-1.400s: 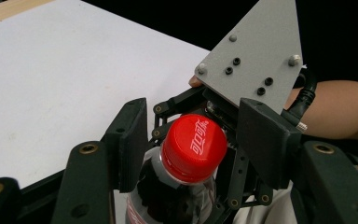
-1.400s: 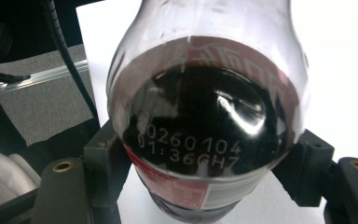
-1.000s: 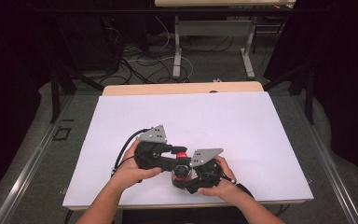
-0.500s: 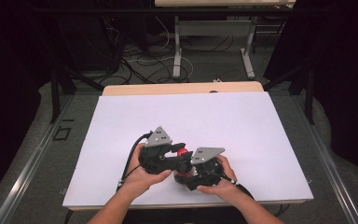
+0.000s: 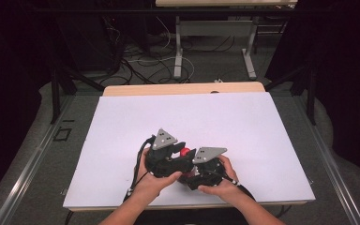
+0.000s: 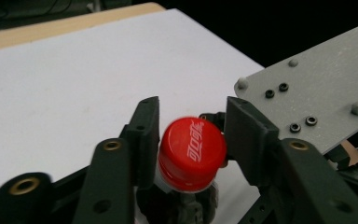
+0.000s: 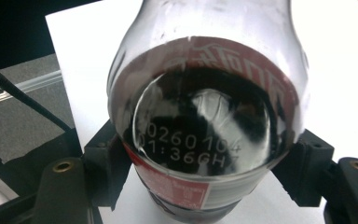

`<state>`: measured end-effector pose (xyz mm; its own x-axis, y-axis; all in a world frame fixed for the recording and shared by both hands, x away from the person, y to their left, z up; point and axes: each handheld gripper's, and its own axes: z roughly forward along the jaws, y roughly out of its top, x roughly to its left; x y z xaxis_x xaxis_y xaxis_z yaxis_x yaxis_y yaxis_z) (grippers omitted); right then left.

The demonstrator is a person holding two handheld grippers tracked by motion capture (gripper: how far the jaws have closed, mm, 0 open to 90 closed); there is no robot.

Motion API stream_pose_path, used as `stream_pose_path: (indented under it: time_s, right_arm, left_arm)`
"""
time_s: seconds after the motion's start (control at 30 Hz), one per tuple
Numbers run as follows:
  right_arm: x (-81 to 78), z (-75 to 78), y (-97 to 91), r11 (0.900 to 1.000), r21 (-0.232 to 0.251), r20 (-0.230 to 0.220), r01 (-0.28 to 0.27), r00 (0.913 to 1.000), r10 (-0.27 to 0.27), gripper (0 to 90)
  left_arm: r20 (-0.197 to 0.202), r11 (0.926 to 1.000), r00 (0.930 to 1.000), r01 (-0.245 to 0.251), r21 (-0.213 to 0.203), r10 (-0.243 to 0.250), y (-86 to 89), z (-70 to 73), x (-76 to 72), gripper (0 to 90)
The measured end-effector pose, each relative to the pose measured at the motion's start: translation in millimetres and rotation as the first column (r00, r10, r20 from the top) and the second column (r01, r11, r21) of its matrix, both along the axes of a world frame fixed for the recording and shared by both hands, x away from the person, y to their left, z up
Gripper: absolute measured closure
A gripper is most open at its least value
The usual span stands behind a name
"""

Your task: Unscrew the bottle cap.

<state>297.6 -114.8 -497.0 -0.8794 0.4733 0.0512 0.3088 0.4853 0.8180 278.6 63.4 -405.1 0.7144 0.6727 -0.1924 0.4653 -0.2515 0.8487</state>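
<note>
White tabletop (image 5: 243, 117), hands close together — the left gripper (image 6: 191, 140) has just been opening off the red cap (image 6: 192, 154), apparently mid-regrip while unscrewing, as the right gripper (image 7: 209, 172) clamps the cola bottle (image 7: 205, 116).

The bottle (image 7: 205, 121) is clear plastic, part full of dark cola, with a red label carrying white script and a printed date code on its shoulder. It stands near the table's front edge, at about six o'clock on the white surface. Its red cap (image 6: 192, 154), marked with white lettering, sits on the neck; in the high view the cap (image 5: 185, 151) shows as a small red spot.
</note>
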Motion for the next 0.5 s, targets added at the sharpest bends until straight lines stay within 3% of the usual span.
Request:
stream_pose_path:
  time_s: [0.1,0.17,0.3,0.4,0.5]
  right_arm:
    - [0.2,-0.7,0.2,1.0,0.005,0.001,-0.002,1.0,0.002,28.6]
    - [-0.3,-0.3,0.3,0.9999,-0.002,-0.015,-0.017,0.9998,0.017,28.6]
    - [-1.9,-0.9,2.2,0.999,0.016,-0.013,-0.043,0.999,0.043,28.6]
    - [-2.9,-0.1,2.2,0.9972,0.016,-0.002,-0.073,0.9974,0.073,28.6]
    - [-3.8,0.5,2.6,0.9944,0.025,-0.005,-0.103,0.9947,0.103,28.6]
  left_arm:
    - [0.01,0.9985,0.9994,0.035,-0.044,-0.034,7.1,3.8,3.0,44.2]
    - [0.035,0.9964,0.9964,0.079,-0.031,-0.078,12.7,7.1,5.6,42.1]
    - [0.024,0.9802,0.98,0.198,-0.01,-0.197,19.5,9.9,12.1,40.0]
    - [-0.005,0.9525,0.9525,0.304,0.006,-0.304,25.0,9.6,17.0,39.8]
    - [-0.011,0.9113,0.9112,0.412,-0.01,-0.412,31.0,7.2,23.4,39.9]
